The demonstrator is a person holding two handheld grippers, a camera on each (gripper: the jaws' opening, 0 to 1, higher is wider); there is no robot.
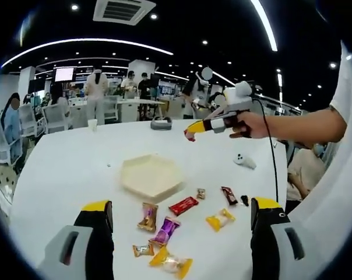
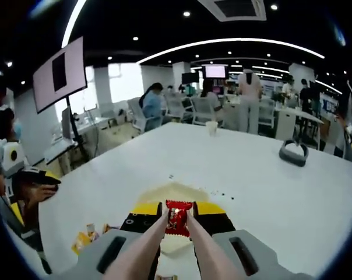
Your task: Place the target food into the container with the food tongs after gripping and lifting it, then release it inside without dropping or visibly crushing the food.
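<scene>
White covers the big surface (image 1: 77,175), and a pale cream tray with six sides (image 1: 151,175) sits on it near the middle. Small wrapped sweets lie in front of the tray in the left gripper view: a flat red wrapped bar (image 1: 183,205), a gold and brown wrapped sweet (image 1: 147,216), a purple wrapped sweet (image 1: 165,231), a yellow wrapped sweet (image 1: 220,219), a dark red wrapped sweet (image 1: 229,195) and an orange and yellow wrapped sweet (image 1: 171,263). They are near each other but not touching the tray.

The left tongs (image 1: 182,214) are wide open, with the two yellow-tipped jaws far apart and nothing between them. They hang above the sweets.

The right tongs (image 2: 178,220) are closed on a small red wrapped candy (image 2: 178,217), which sits between two pinkish tong arms. In the right gripper view the candy is up in the air over the cream tray, not lying in it. In the left gripper view the same right tongs are held up by a hand (image 1: 250,125), beyond the tray.

A white paper cup (image 1: 92,124) and a grey headset (image 2: 293,153) rest farther back on the surface. People stand among desks behind.
</scene>
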